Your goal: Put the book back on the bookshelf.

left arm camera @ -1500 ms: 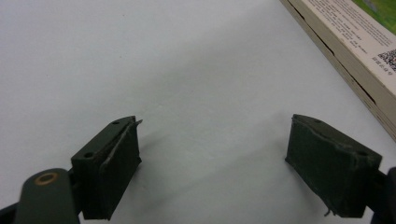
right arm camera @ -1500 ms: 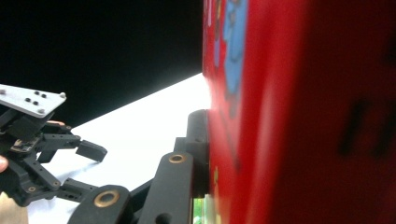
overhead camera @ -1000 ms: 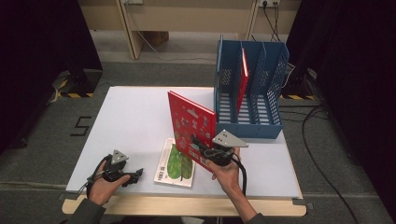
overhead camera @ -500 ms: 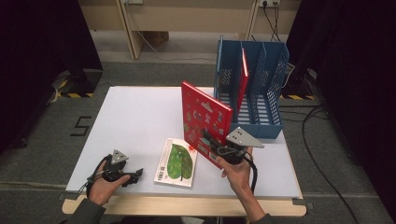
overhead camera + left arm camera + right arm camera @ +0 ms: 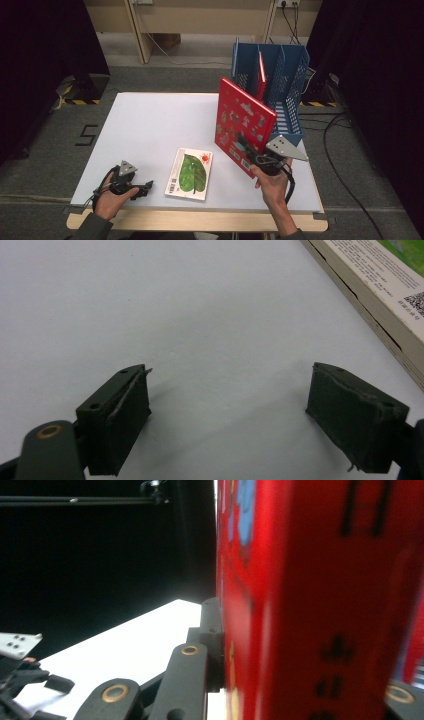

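Observation:
A large red picture book stands lifted and tilted above the table's right side, with my right gripper shut on its lower corner. In the right gripper view the red book is pressed between the jaws. A second book with a green leaf cover lies flat near the front edge. My left gripper rests open on the table at front left; its view shows both pads apart over bare table, with the flat book's spine at upper right. A blue file rack stands at the far right with a thin red book in one slot.
The white table is bare across its left and middle. Dark curtains flank both sides. Cables trail over the floor to the right of the table. A wooden shelf frame stands behind.
My right gripper has carried the red book to the right and farther from me, toward the blue rack. The left gripper and the leaf book have stayed still.

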`<state>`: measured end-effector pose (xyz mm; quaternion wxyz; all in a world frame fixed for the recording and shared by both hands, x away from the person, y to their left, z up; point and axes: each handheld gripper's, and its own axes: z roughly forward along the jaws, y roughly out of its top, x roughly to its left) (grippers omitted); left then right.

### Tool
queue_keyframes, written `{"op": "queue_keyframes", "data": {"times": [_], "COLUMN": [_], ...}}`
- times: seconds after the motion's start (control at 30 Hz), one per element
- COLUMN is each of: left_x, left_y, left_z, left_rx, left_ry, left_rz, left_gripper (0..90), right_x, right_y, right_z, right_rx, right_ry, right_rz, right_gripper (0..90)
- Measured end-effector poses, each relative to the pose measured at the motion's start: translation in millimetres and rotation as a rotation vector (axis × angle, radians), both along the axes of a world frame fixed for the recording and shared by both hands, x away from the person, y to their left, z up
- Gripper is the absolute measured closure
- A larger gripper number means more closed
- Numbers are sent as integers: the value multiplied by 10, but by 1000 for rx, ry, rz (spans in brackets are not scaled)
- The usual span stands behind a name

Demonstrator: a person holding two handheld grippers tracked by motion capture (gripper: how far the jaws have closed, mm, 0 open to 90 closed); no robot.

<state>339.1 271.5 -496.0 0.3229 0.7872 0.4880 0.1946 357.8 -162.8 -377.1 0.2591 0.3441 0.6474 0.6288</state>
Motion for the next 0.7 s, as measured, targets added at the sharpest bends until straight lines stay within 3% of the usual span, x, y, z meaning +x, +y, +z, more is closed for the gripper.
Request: {"op": "queue_keyframes", "data": {"times": [0.17, 0.47, 0.7], "left_x": [2, 0, 8], "left_y": [1, -3, 20], "left_z": [-1, 1, 14], "left_rx": [-1, -2, -12], "left_ry": [1, -4, -15], "left_rz": [-1, 0, 12], "left_gripper": [158, 162, 161], "right_x": [-19, -27, 27], "right_y": [-205, -501, -719], "right_z": [77, 241, 298], "right_rx": [23, 8, 19], "right_ry": [-9, -63, -66], "right_rz": [-57, -166, -253], "right_gripper": [796, 796, 796]}}
